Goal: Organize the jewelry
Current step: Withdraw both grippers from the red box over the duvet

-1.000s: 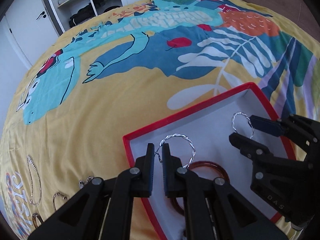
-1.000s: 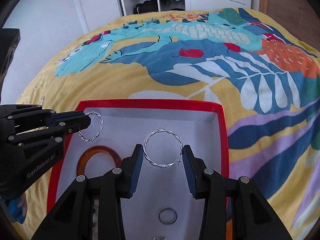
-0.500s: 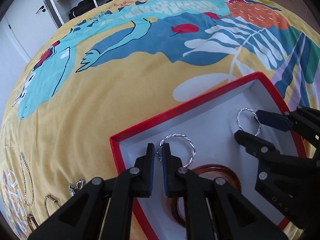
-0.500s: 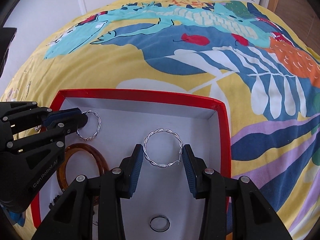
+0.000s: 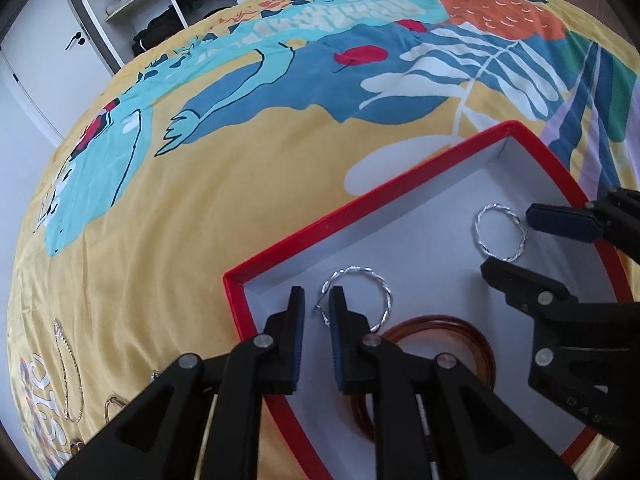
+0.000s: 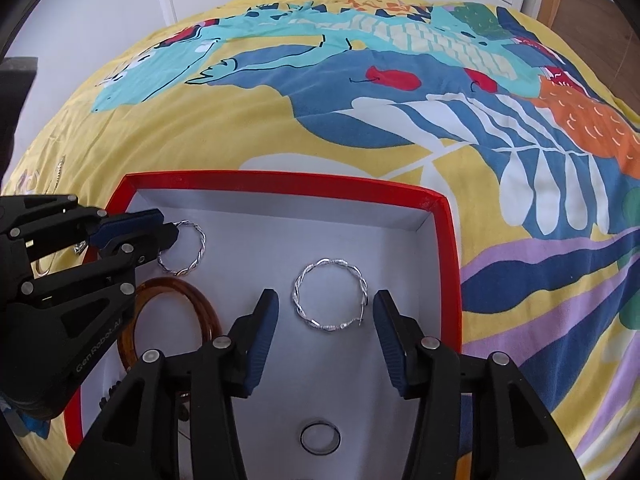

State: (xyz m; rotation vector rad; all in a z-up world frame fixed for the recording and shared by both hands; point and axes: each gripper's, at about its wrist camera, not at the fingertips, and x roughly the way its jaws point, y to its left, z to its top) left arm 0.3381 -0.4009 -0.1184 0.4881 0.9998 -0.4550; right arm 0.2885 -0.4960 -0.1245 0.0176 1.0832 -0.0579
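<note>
Both tools, left tool point(image 5: 316, 308) and right tool point(image 6: 326, 312), have just spread, each leaving a silver hoop point(image 6: 330, 300) in the red box point(image 6: 288, 180); next, probably the chain point(image 5: 68, 376) at nine o'clock.

On the bed point(image 6: 240, 140): a tray point(image 6: 288, 182) holding two hoop earrings point(image 6: 330, 295) side by side, bangles point(image 6: 168, 320) and a ring point(image 6: 320, 439) nearer, chains point(image 5: 70, 376) off left.

White raised lettering "GenRobot.AI" runs along the black body of the left gripper point(image 6: 166, 240) in the right wrist view, while the letters "DAS", cut off at the picture's edge, stand on the right gripper point(image 5: 528, 246) in the left wrist view.
</note>
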